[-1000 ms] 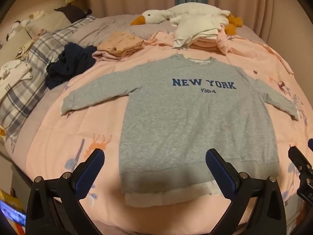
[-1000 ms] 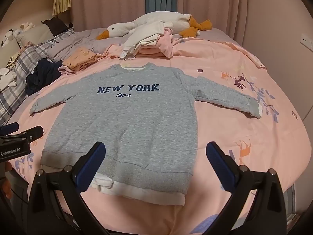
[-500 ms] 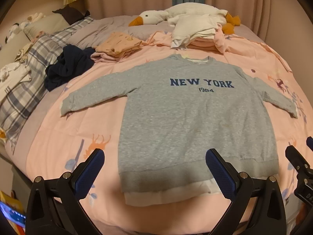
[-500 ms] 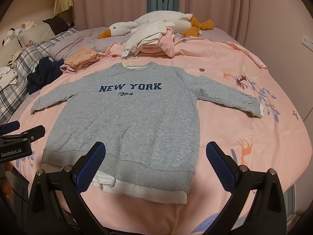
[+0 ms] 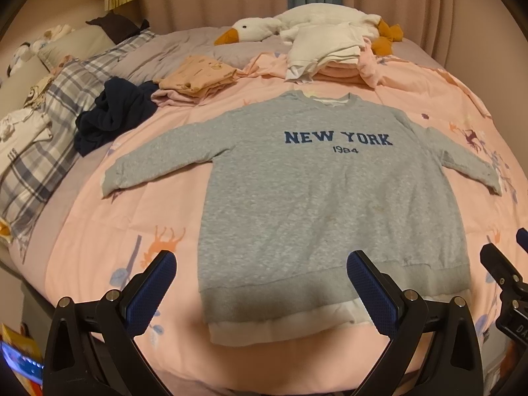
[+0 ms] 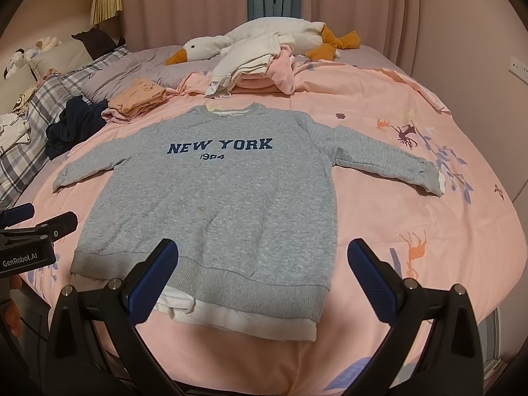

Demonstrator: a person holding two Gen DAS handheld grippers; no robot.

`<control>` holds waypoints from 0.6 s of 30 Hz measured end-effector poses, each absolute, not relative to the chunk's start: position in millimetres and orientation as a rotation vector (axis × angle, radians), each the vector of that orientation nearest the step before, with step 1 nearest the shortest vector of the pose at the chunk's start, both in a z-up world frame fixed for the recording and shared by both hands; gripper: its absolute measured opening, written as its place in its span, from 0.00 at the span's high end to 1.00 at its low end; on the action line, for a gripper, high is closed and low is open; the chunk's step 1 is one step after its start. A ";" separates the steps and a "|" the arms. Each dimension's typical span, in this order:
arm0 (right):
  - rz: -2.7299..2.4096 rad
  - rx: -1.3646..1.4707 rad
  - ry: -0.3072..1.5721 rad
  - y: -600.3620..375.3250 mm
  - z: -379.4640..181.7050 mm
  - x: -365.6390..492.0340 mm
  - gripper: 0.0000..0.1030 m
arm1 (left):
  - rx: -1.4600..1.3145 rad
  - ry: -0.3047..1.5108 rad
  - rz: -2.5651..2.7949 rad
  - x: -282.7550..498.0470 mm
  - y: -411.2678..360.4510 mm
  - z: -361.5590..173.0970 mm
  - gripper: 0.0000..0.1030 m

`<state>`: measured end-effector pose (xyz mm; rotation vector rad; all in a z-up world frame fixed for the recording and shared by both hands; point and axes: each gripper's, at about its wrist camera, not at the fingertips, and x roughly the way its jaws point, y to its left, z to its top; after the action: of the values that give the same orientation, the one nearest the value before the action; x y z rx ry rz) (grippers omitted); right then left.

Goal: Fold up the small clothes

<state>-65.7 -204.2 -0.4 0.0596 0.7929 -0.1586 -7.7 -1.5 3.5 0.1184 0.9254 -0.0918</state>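
Note:
A grey "NEW YORK 1984" sweatshirt lies flat, face up, on the pink bedspread, sleeves spread out, a white hem showing below its ribbed edge. It also shows in the right wrist view. My left gripper is open and empty, hovering above the hem near the sweatshirt's left bottom corner. My right gripper is open and empty above the hem's right part. The left gripper's tip shows in the right wrist view; the right gripper's tip shows in the left wrist view.
A pile of white and pink clothes and a plush goose lie at the far side. A folded peach garment and a dark navy garment lie at the left, by a plaid blanket.
Both grippers have drifted slightly closer to the sweatshirt's hem. The sweatshirt has not moved and both grippers stay open.

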 end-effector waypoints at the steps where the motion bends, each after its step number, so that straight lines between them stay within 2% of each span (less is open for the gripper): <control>1: -0.158 0.060 0.793 -204.0 -0.5 -65.8 0.00 | 0.118 0.926 -0.093 -7.7 -1.5 3.6 0.01; 18: -0.157 0.061 0.794 -204.5 -0.5 -65.9 0.00 | 0.122 0.928 -0.095 -8.8 -2.7 0.2 0.01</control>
<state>-65.9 -204.5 -0.5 0.0613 0.7943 -0.1573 -8.8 -2.7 0.2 0.1220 0.9280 -0.0952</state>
